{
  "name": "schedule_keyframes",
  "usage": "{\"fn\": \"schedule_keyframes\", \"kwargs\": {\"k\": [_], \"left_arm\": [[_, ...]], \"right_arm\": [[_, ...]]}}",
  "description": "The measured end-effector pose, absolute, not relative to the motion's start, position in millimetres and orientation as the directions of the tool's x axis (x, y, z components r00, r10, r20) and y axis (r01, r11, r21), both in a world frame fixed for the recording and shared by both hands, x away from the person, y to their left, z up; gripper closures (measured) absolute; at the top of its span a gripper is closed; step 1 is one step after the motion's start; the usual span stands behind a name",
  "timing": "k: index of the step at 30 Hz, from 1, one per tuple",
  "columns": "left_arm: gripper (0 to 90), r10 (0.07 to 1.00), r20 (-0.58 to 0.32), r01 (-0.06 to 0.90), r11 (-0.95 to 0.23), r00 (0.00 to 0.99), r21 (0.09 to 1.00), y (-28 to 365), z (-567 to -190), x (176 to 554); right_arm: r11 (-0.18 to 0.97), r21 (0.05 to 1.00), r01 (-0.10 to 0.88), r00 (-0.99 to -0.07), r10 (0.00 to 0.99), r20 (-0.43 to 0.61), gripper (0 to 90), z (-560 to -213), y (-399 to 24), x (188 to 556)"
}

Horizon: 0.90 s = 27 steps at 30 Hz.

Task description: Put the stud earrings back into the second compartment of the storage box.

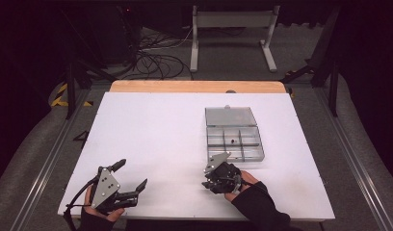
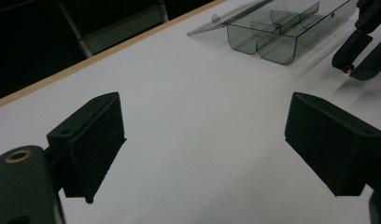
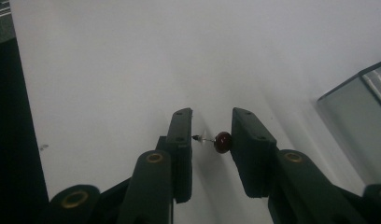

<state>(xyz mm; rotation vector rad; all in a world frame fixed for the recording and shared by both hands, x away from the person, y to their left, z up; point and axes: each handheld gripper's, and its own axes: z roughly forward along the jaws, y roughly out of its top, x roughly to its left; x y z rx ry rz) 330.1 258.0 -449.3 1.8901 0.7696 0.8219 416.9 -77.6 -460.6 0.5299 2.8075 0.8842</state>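
A tiny stud with a dark red bead [image 3: 222, 142] and a thin pin is pinched between the jaws of my right gripper [image 3: 212, 115], just above the white table. The pin's tip meets one jaw and the bead meets the other. From above, my right gripper [image 1: 209, 180] sits just in front of the clear compartment box [image 1: 259, 144], whose lid [image 1: 230, 116] lies open behind it. One small dark piece [image 1: 231, 141] rests in a middle compartment. My left gripper [image 1: 133, 173] is at the table's front left, jaws wide apart with nothing between them.
The white table [image 1: 156, 130] has a wooden strip [image 1: 194, 86] along its far edge. Beyond it are cables and a metal stand on the floor. In the left gripper view the clear box [image 2: 272, 42] and the right gripper [image 2: 361, 51] show at upper right.
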Motion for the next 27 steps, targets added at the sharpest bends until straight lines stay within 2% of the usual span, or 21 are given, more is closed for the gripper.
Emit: {"fn": "schedule_keyframes", "kwargs": {"k": [27], "left_arm": [[12.4,0.783,0.216,0.186,-0.388,0.584,0.903,257.2,-450.2,330.5]], "right_arm": [[0.721,0.638,0.271,-0.908,0.411,-0.078,69.7,-406.6,-93.0,432.0]]}}
